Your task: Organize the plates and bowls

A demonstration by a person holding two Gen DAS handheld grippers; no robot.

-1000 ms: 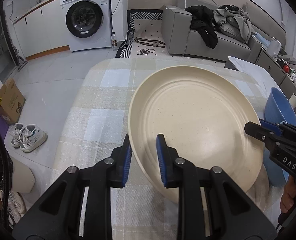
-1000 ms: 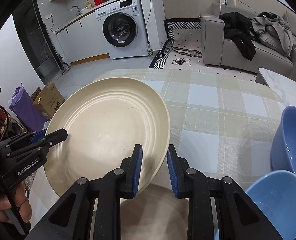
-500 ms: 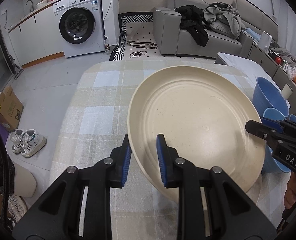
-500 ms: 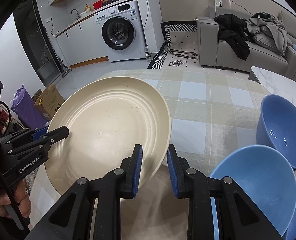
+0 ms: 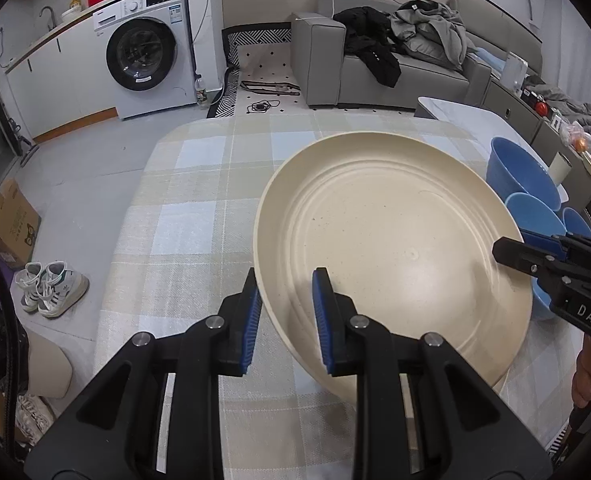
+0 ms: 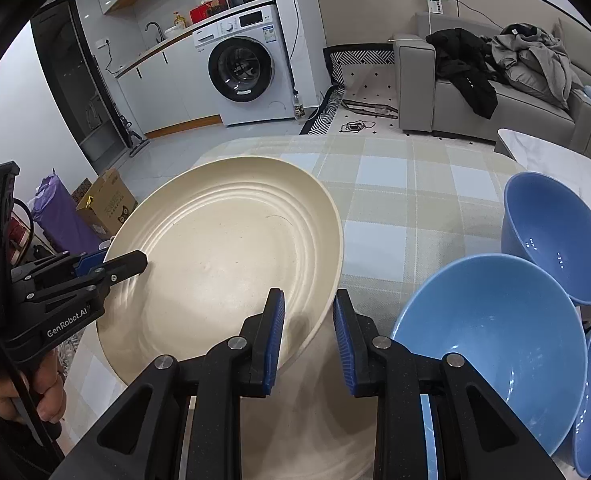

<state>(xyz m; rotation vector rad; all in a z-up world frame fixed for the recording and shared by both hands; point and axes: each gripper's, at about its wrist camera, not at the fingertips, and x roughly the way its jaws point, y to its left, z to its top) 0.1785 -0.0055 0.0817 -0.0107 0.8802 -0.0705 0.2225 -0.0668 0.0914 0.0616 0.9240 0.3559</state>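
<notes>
Both grippers have carried the cream plate [image 5: 395, 248] sideways and a little up since a second ago, toward the table's right edge where three blue bowls [image 6: 491, 344] now show. The left gripper [image 5: 285, 320] is nearly closed, pinching the plate's left rim; the right gripper [image 6: 308, 340] pinches the opposite rim the same way. The plate hangs tilted above a second cream plate [image 6: 295, 420] lying on the checked tablecloth [image 5: 199, 200], so it is probably being moved elsewhere. Beyond the far edge stand a washing machine [image 5: 147, 48] and a grey sofa [image 5: 375, 64] with clothes
</notes>
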